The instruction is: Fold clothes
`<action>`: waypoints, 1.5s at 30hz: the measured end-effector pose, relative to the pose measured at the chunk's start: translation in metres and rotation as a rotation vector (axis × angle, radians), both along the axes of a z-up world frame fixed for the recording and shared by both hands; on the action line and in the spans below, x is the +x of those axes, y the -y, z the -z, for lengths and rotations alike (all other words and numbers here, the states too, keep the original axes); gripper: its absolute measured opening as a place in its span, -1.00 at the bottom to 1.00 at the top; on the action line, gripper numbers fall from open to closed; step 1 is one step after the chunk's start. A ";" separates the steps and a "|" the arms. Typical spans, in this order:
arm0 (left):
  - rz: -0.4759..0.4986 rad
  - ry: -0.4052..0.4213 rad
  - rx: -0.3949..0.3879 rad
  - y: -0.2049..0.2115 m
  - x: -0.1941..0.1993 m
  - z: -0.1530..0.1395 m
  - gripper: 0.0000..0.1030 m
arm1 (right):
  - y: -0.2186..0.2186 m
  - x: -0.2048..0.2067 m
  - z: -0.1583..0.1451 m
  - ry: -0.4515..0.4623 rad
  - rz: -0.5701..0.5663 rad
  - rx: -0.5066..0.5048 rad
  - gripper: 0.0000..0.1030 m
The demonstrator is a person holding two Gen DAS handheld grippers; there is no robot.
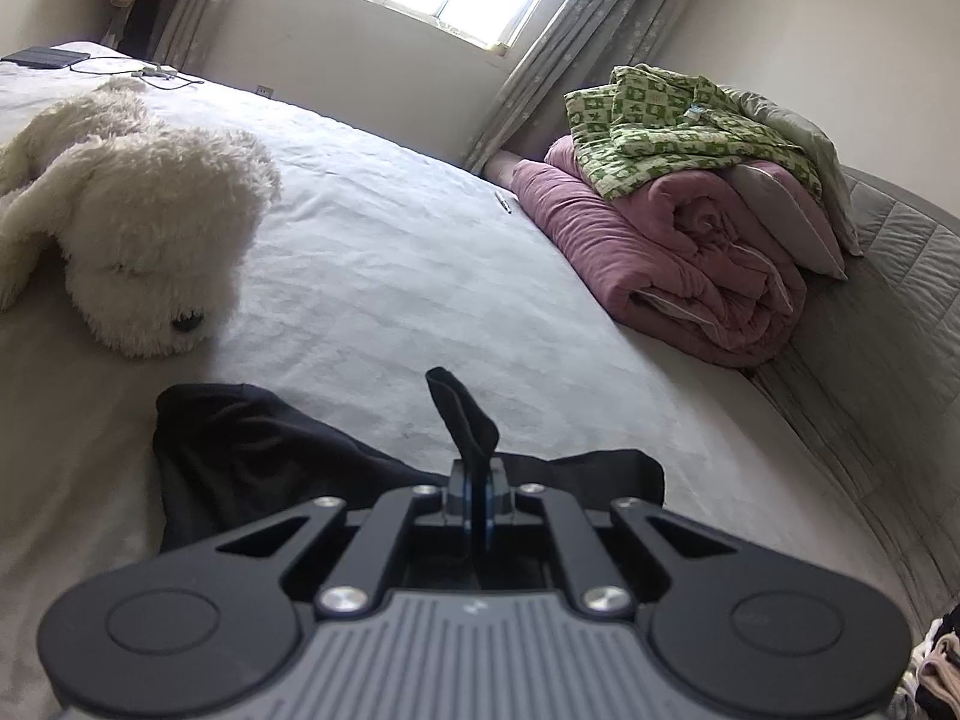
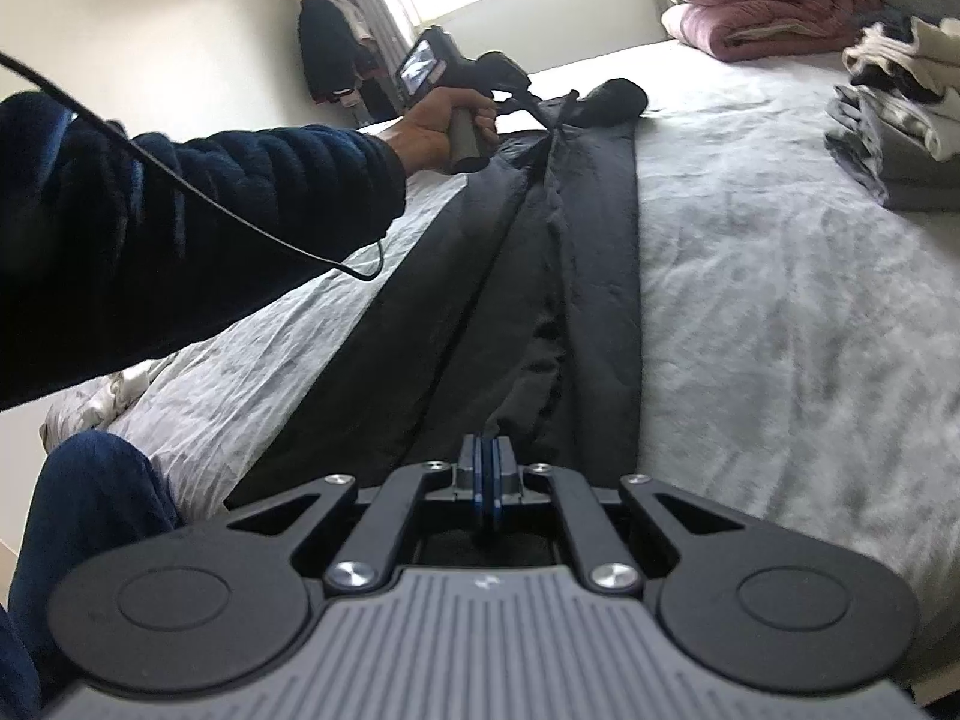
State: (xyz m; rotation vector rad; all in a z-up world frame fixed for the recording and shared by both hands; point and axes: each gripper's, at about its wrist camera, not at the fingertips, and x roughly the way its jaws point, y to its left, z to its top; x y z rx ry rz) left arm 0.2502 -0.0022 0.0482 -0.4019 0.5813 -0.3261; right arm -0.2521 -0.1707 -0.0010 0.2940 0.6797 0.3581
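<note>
Plush dog (image 1: 132, 222): cream, shaggy pile, lying floppy on the left of the bed, dark nose towards the black cloth.
Bed (image 1: 384, 252): pale grey-white sheet, softly crumpled, with fine creases all over.
Black trousers (image 2: 540, 276): smooth, matte dark fabric, laid lengthwise along the bed in a long narrow band, stretched between the two grippers; a raised seam ridge runs down the middle. In the left wrist view the near end bunches into a rounded heap on the sheet.
Left gripper (image 1: 477, 480): black metal linkage with bright screw heads and a ribbed grey body; jaws pressed together on an end of the black trousers, a tab of cloth poking up past them.
Hand (image 2: 447, 120): wrapped round the left gripper's pale handle at the far end of the trousers, coming out of a dark blue ribbed fleece sleeve (image 2: 210, 210); a thin black cable loops across the sleeve.
Right gripper (image 2: 487, 474): same build; blue-edged jaws closed flat, pinching the near end of the trousers.
Pink quilt (image 1: 672, 252): thick, rolled and folded, on the right side of the bed by the curtain.
Green checked blanket (image 1: 678, 120): rumpled, lying on top of the pink quilt.
Folded clothes (image 2: 900, 120): grey and cream stack, soft layered edges, on the far right of the bed.
</note>
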 end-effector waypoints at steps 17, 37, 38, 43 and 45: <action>0.023 -0.016 0.073 -0.001 0.016 0.019 -0.93 | -0.048 0.007 0.011 0.022 -0.218 -0.197 -0.89; -0.010 -0.027 0.069 -0.080 -0.068 -0.019 -0.57 | -0.072 0.006 0.011 0.023 -0.249 -0.312 -0.86; -0.025 -0.027 0.067 -0.088 -0.075 -0.022 -0.56 | -0.073 0.006 0.011 0.018 -0.248 -0.316 -0.85; -0.047 -0.049 0.068 -0.113 -0.111 -0.032 -0.55 | -0.079 0.005 0.012 0.015 -0.249 -0.331 -0.74; -0.038 -0.042 0.051 -0.114 -0.129 -0.035 -0.55 | -0.079 0.005 0.012 0.019 -0.249 -0.321 -0.74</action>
